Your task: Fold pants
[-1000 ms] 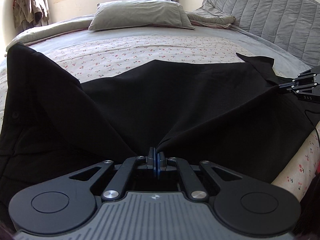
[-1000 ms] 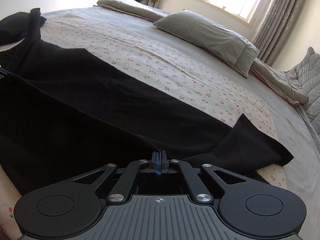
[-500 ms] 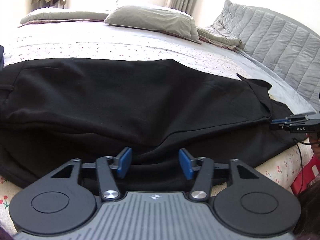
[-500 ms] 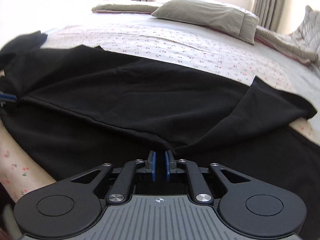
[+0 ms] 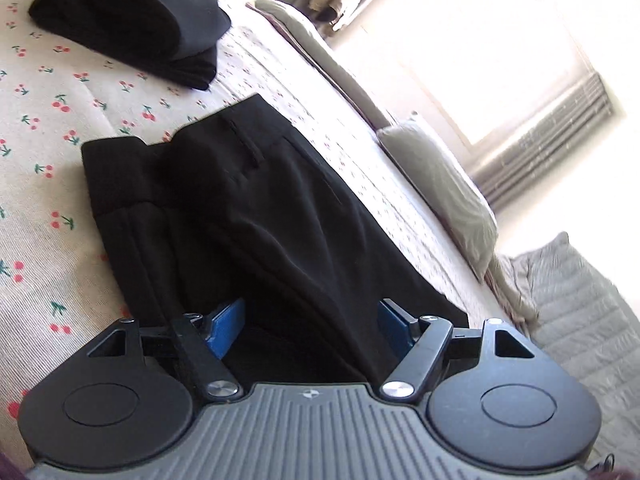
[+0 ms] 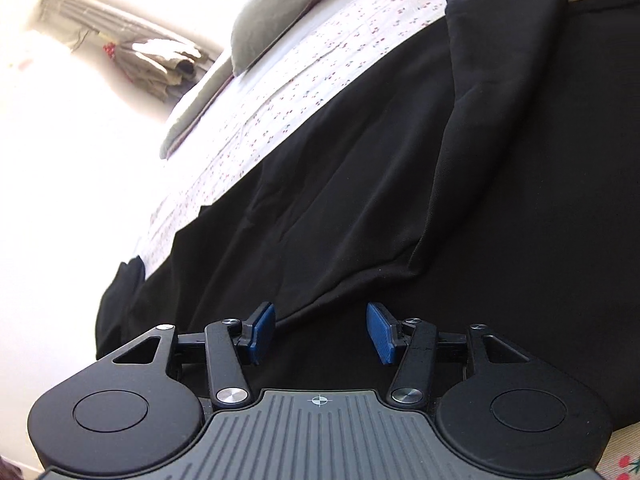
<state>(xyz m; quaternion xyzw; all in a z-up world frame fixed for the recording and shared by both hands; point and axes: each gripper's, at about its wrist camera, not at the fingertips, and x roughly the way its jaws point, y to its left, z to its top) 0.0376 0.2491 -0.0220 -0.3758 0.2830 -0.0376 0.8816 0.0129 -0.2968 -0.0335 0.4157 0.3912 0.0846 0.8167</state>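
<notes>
The black pants (image 5: 248, 216) lie flat on the cherry-print bed sheet (image 5: 44, 208), folded lengthwise with one leg over the other. In the left wrist view the waistband end, with a pocket slit, shows. My left gripper (image 5: 310, 326) is open, its blue pads (image 5: 224, 324) just above the cloth, holding nothing. In the right wrist view the pants (image 6: 360, 168) spread wide, with a folded leg edge running past the fingers. My right gripper (image 6: 320, 332) is open and empty over the fabric near that edge.
A folded black garment (image 5: 132, 20) lies on the sheet beyond the waistband. Grey pillows (image 5: 440, 184) (image 6: 288, 12) sit at the head of the bed. A quilted grey cover (image 5: 580, 320) lies to the right. Clothes hang by the curtain (image 6: 160, 64).
Both grippers let go of the pants and opened. The lifted leg now lies folded flat. Both cameras have tilted, the left now facing the waistband end.
</notes>
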